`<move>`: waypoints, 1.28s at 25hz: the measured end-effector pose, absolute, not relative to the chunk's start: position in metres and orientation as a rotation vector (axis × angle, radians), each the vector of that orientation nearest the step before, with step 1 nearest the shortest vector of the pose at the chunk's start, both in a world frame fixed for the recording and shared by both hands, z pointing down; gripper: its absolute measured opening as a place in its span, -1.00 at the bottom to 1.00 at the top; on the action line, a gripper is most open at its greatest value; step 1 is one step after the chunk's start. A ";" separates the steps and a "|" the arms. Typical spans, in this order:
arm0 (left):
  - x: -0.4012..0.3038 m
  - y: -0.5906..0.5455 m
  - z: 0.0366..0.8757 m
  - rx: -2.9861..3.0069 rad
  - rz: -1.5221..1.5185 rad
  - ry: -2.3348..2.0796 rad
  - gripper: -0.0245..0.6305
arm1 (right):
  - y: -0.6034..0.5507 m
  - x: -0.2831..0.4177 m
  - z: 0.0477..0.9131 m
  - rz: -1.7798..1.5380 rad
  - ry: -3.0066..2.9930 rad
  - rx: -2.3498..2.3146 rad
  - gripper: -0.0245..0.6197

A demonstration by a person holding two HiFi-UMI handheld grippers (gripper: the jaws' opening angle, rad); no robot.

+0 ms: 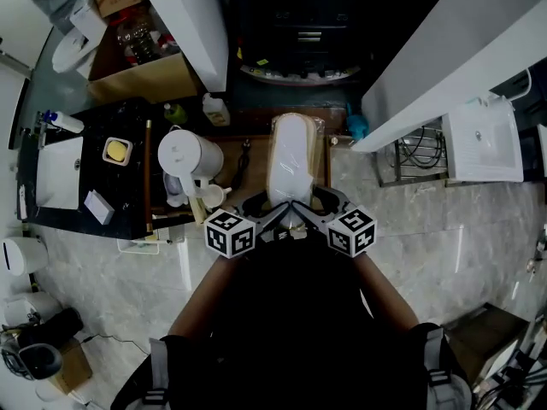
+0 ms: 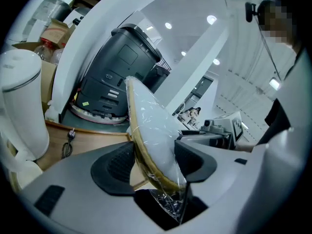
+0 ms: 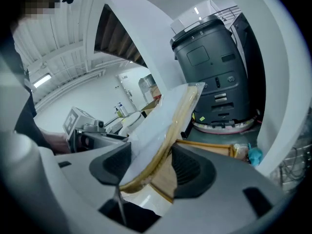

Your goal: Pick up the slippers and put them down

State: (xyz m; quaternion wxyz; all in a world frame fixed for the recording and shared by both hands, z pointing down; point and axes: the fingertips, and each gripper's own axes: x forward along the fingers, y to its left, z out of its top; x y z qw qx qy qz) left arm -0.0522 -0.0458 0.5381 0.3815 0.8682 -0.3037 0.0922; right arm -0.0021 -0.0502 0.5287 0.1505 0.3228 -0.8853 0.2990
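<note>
The left gripper and right gripper are clamped on the plastic-wrapped white tan-soled slippers, judged lifted; level lowering at twelve o'clock is required next.

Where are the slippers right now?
Head view, centre: the wrapped slippers are clamped at their near end by the left gripper and right gripper, above the wooden table, just right of the white kettle.
</note>
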 end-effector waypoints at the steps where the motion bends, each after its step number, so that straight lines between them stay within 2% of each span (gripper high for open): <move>1: -0.054 -0.045 0.536 2.223 0.236 -0.777 -0.13 | -0.049 -0.004 0.526 0.850 -2.548 0.930 -0.10; 32: -0.057 -0.029 0.525 2.225 0.214 -0.834 -0.14 | -0.030 -0.006 0.519 0.805 -2.558 0.907 -0.11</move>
